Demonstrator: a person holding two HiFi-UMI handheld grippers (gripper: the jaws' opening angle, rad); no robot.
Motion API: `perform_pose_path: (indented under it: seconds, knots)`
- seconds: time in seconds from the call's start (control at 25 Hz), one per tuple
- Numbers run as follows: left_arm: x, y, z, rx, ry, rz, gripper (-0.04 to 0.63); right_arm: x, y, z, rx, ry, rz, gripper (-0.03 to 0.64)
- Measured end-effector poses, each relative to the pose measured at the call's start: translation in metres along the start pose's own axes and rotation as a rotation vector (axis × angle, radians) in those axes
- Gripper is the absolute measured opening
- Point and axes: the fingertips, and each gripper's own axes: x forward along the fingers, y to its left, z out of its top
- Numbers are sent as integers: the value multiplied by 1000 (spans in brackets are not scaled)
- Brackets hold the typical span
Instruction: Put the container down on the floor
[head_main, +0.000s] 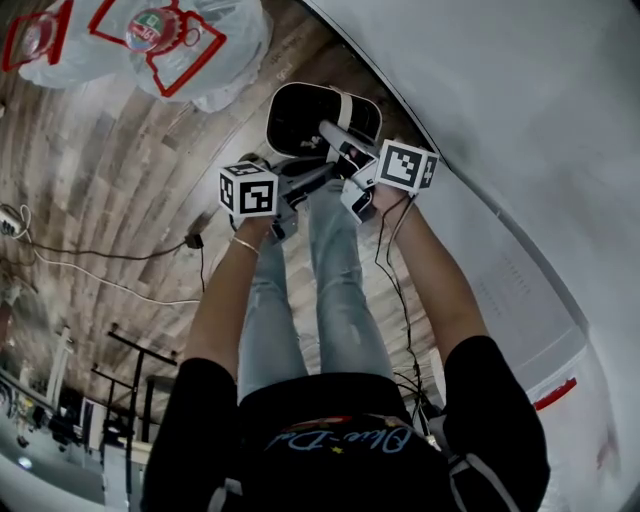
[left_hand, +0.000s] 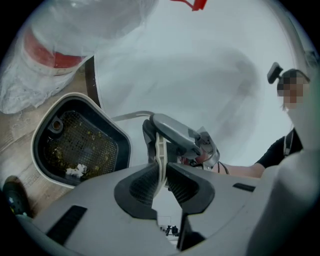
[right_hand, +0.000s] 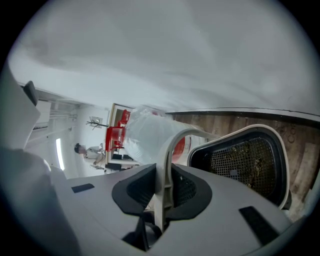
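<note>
Left gripper view: left fingers (left_hand: 143, 186) pinch container (left_hand: 80, 145) handle (left_hand: 161, 152) | right fingers (right_hand: 185, 190) pinch handle too

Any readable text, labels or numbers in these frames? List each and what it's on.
"Blue-D…": cursive print on the black shirt, only partly legible; the rest is lost in folds.
Red print and a round logo on the plastic bag: too blurred to read.
Faint printed lines on the white panel: too small to read.
Container: no text visible.
</note>
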Motion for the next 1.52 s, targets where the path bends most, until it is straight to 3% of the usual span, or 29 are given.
perform_pose_path:
  seconds: [0.48, 1.52]
  knots:
    - [17, 33, -17, -48, -9, 40, 46, 5, -40, -10, -18, 41, -58, 48]
    - [34, 69, -48, -32, 71, 173, 54, -1, -97, -32, 18, 59, -239, 52]
